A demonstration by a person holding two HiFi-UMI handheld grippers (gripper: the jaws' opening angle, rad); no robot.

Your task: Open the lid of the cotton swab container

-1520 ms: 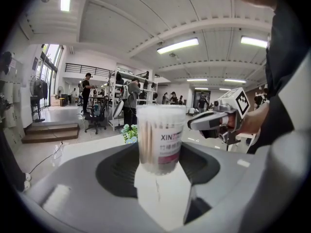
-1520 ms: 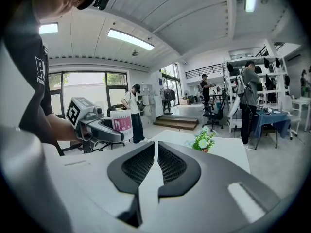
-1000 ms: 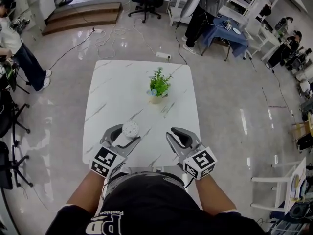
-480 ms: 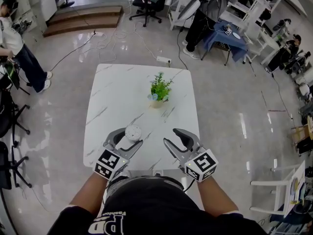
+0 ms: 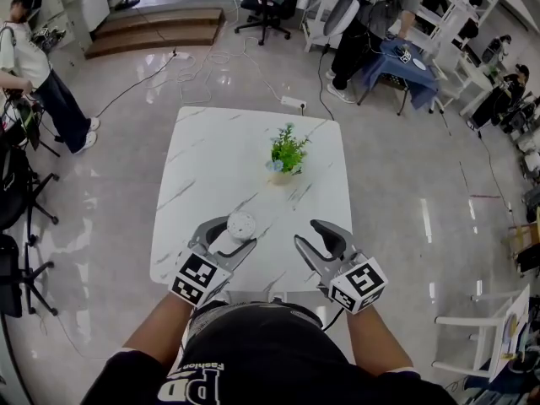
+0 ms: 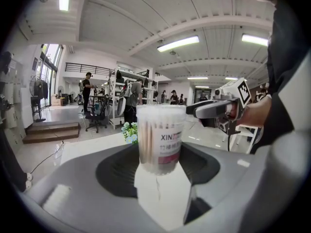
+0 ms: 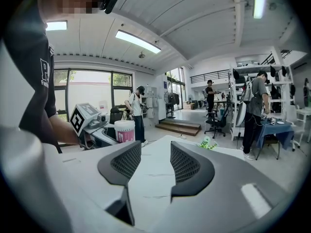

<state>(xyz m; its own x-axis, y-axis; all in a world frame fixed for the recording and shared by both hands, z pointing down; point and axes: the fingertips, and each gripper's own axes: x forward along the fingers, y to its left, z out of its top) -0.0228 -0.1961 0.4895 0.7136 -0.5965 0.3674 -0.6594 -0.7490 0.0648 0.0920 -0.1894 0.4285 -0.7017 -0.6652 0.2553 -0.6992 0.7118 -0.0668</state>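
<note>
- At the near edge of the white marble surface [image 5: 211,167]: both grippers side by side, pointing away from the person.
- The left gripper [image 5: 228,236] has its fingers [image 6: 114,171] clamped on the cotton swab container [image 6: 160,140], one dark pad on each side of its lower body.
- The container is upright over the near-left part of the surface. It has a clear wall, swabs packed inside, and a pink-and-white label facing the left gripper view.
- Can't tell whether its base rests on the surface or hangs just above.
- The lid [image 5: 241,223] is on; it shows as a round white top in the head view.
- The right gripper [image 5: 312,241] has fingers [image 7: 124,161] that have just been opening. They now stand at a moderate gap with only bare surface between them, so nothing is held.
- The right gripper sits to the right of the container, apart from it, at about the same depth.
- The potted plant [image 5: 287,152] is further back, near the surface centre, well apart from both grippers.
</note>
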